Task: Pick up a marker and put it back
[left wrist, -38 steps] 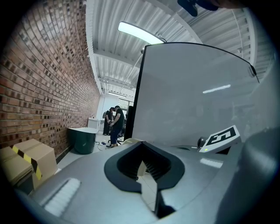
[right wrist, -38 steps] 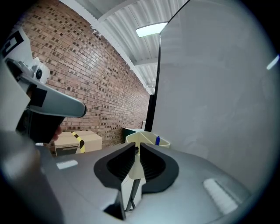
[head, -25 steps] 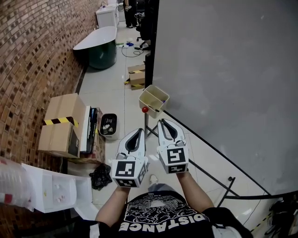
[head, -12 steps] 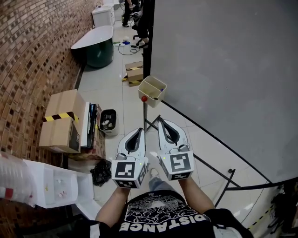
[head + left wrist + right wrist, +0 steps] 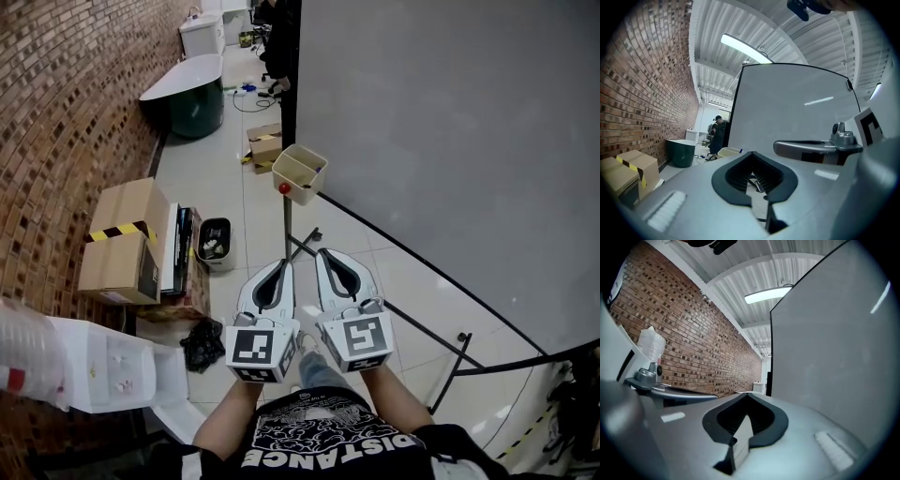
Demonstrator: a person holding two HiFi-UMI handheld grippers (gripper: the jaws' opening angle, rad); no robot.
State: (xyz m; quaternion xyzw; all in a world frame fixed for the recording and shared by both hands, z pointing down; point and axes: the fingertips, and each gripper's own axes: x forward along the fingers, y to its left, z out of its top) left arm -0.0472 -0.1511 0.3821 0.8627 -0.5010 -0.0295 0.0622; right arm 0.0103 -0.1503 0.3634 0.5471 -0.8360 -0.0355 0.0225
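Observation:
A cream tray box (image 5: 300,174) hangs on the whiteboard stand above a red knob (image 5: 284,187), far ahead of both grippers. Something small and blue shows at its rim (image 5: 733,151); I cannot tell whether it is a marker. In the head view my left gripper (image 5: 284,265) and right gripper (image 5: 325,253) are held side by side above the floor, pointing toward the tray. Both are shut with nothing between the jaws. In the left gripper view (image 5: 752,153) the tray (image 5: 726,151) lies beyond the tips. The right gripper view (image 5: 747,394) faces the brick wall and the board.
A large grey whiteboard (image 5: 450,141) fills the right, its stand legs (image 5: 450,361) on the tiled floor. Cardboard boxes (image 5: 122,244), a black bin (image 5: 216,246) and a white dispenser (image 5: 103,375) line the brick wall at left. A dark green tub (image 5: 187,94) and a person (image 5: 716,136) are farther off.
The tray box has drifted up and away in the head view. Both grippers stay shut and together, and the right one has sunk slightly toward me.

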